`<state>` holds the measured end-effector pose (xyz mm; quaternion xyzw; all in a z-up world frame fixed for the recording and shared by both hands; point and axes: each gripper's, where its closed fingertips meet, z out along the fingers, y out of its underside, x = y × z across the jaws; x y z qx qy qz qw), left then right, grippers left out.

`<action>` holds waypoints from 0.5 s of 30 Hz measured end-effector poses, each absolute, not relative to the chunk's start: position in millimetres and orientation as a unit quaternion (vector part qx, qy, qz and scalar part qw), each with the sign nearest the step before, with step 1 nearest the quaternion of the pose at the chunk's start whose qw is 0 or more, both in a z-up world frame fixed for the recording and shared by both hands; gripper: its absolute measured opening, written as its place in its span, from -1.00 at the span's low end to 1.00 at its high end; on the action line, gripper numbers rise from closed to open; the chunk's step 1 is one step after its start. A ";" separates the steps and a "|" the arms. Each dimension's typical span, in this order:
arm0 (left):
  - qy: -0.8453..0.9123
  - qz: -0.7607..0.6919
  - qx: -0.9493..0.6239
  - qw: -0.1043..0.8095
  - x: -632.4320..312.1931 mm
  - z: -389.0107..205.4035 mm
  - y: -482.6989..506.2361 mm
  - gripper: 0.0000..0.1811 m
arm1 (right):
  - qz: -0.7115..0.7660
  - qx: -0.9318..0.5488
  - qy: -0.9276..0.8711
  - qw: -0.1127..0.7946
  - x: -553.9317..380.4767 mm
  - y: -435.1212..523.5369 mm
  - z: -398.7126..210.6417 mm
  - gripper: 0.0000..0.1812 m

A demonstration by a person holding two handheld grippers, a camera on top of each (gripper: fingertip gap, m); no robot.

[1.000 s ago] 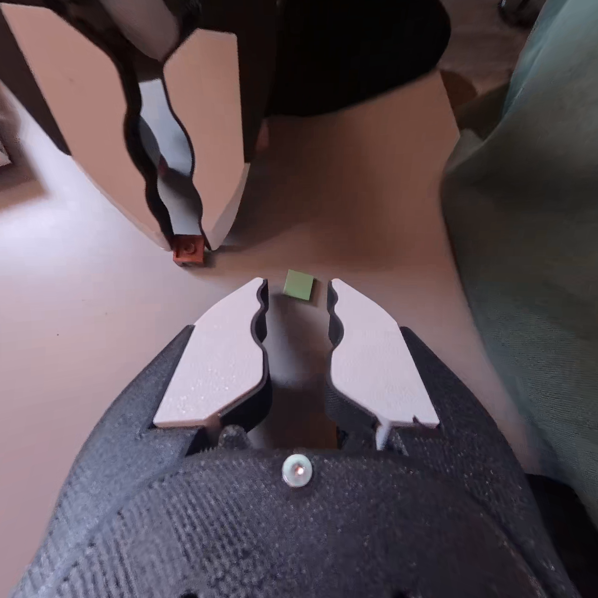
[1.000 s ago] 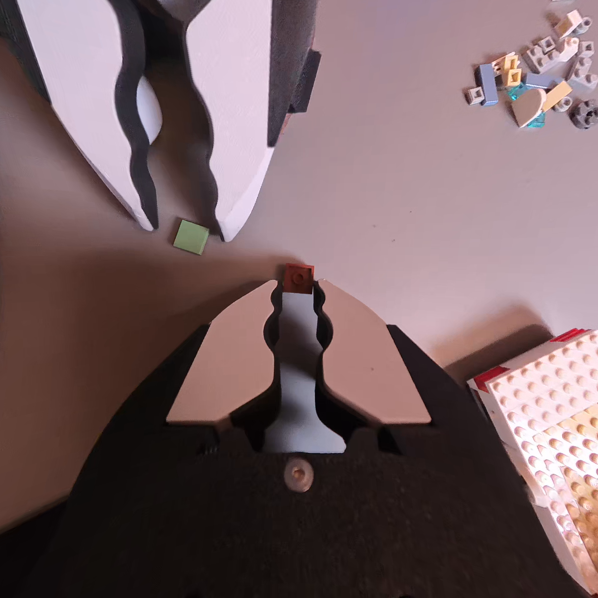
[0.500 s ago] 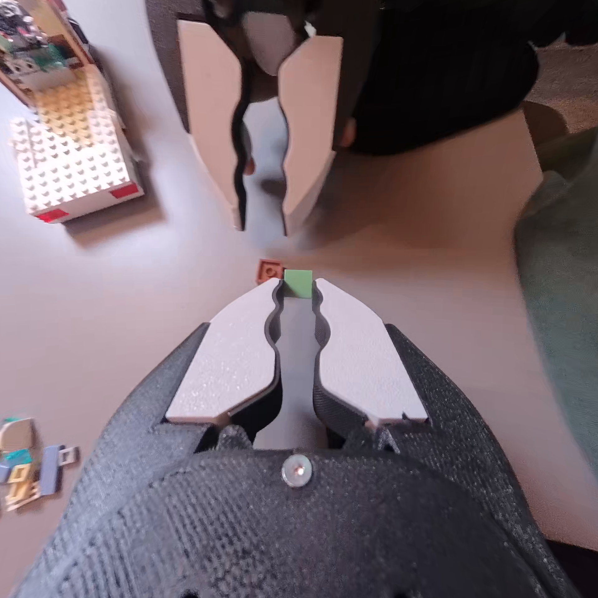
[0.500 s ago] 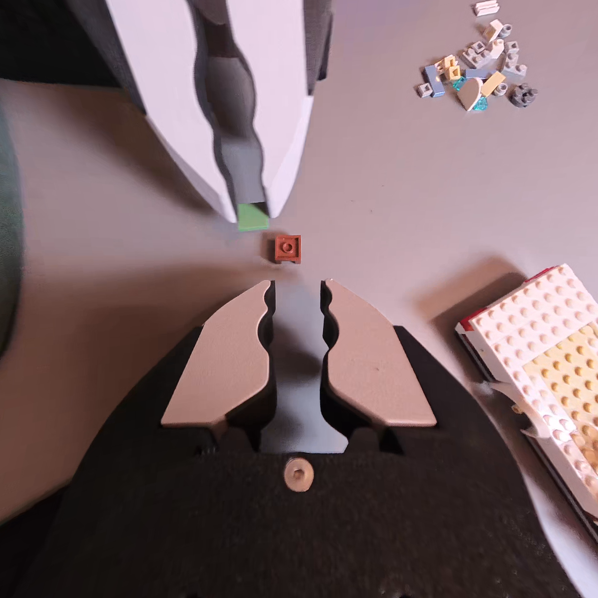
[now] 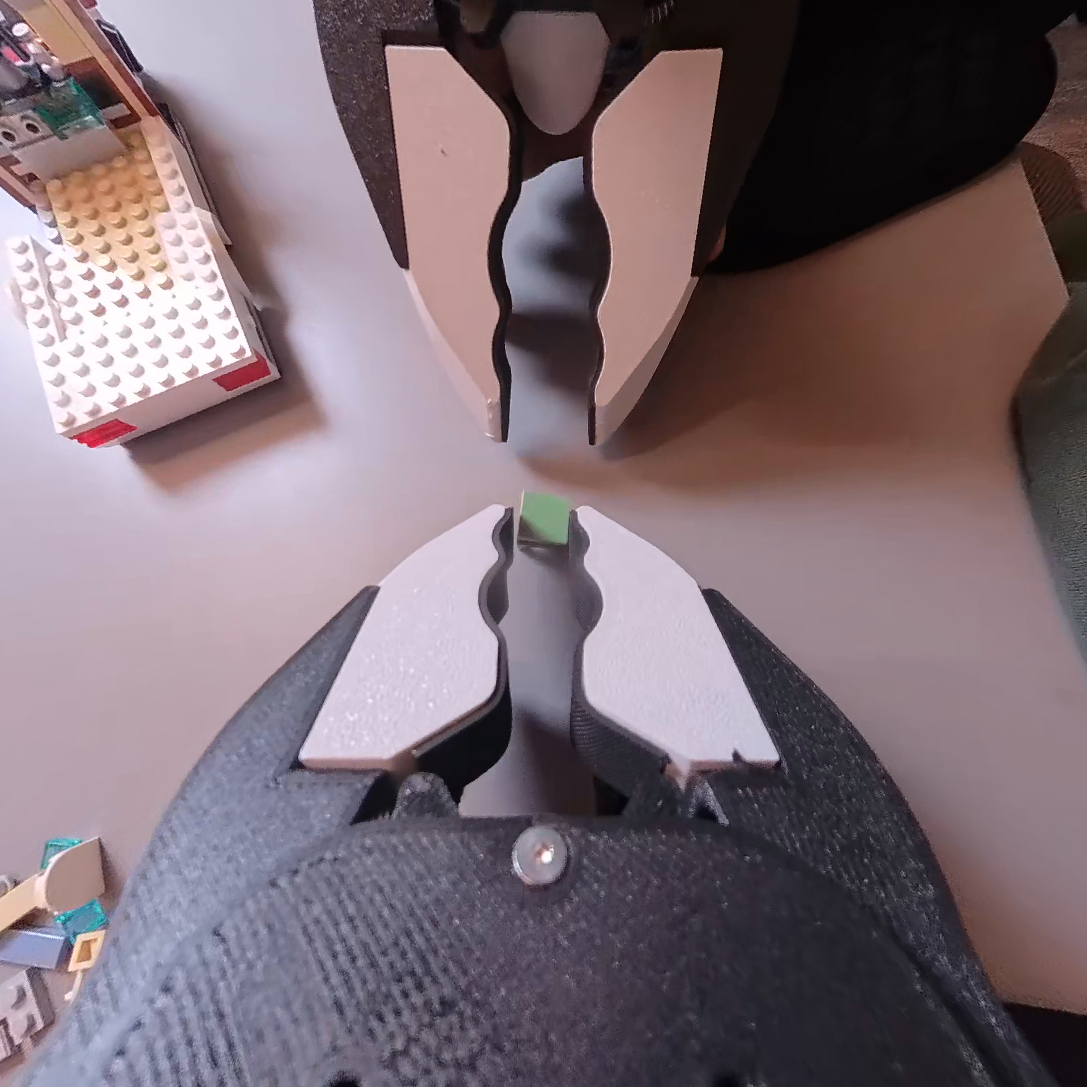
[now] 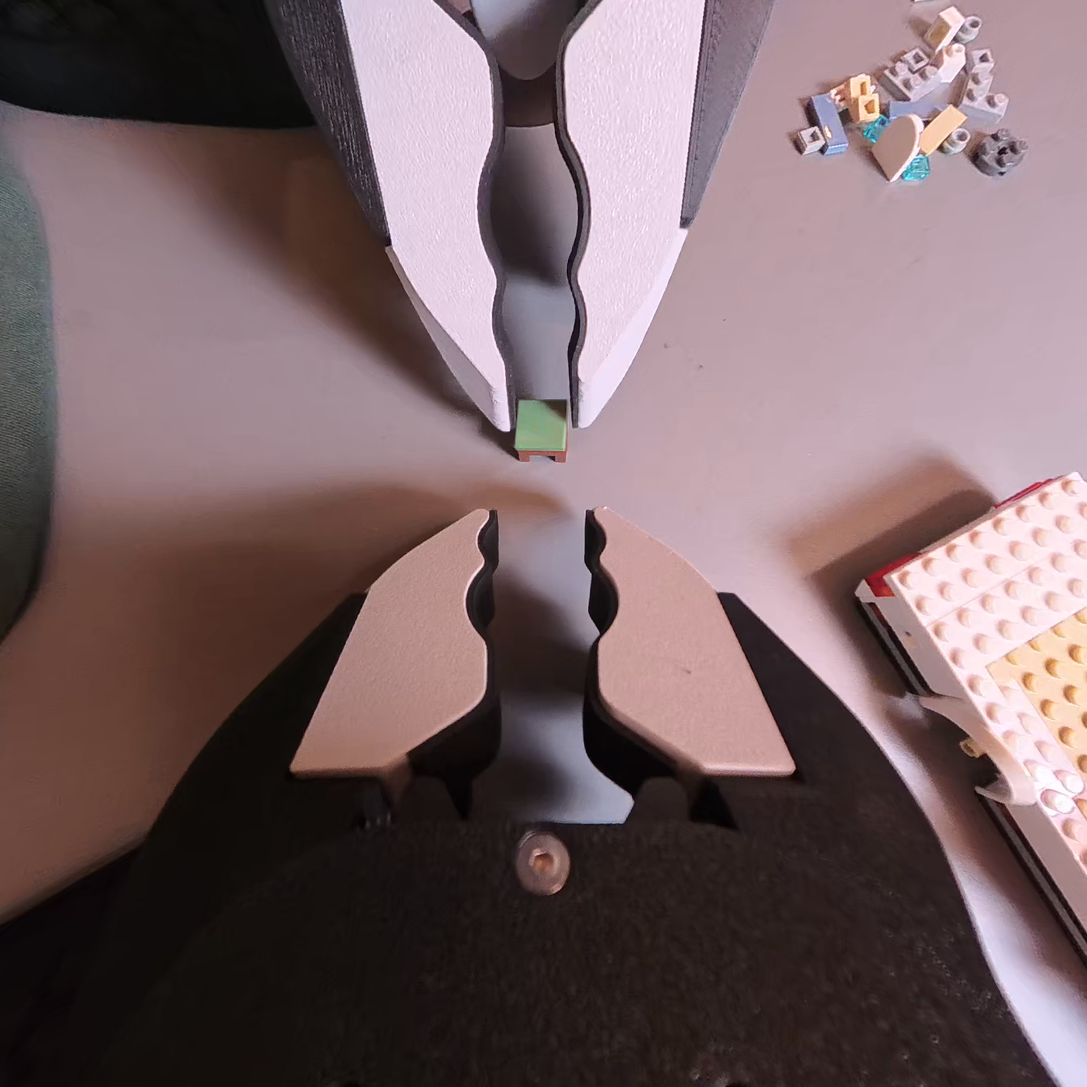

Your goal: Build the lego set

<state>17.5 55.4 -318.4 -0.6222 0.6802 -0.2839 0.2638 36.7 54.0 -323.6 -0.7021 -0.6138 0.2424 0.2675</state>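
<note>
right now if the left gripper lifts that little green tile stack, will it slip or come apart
Probably stiff and very light: the small green square tile looks like hard plastic. Its smooth top could slip in the left gripper. The thin reddish-brown plate beneath might separate if not pressed fully.

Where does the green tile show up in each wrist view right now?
Left wrist view: green tile centre, between the left gripper tips.
Right wrist view: upper centre, at the far gripper's tips, stacked on a brown piece.
Shared landmark: white studded baseplate.
</note>
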 end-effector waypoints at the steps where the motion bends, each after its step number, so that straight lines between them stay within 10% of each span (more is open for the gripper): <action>1: 0.681 -0.284 -0.622 0.261 17.4 -319.5 55.0 -0.80 | 0.242 -0.702 -0.614 0.268 36.6 53.8 -323.6 -0.69; 15: 0.691 -0.264 -0.623 0.253 16.9 -329.9 55.4 -0.71 | 0.241 -0.702 -0.614 0.268 34.2 52.0 -324.1 -0.69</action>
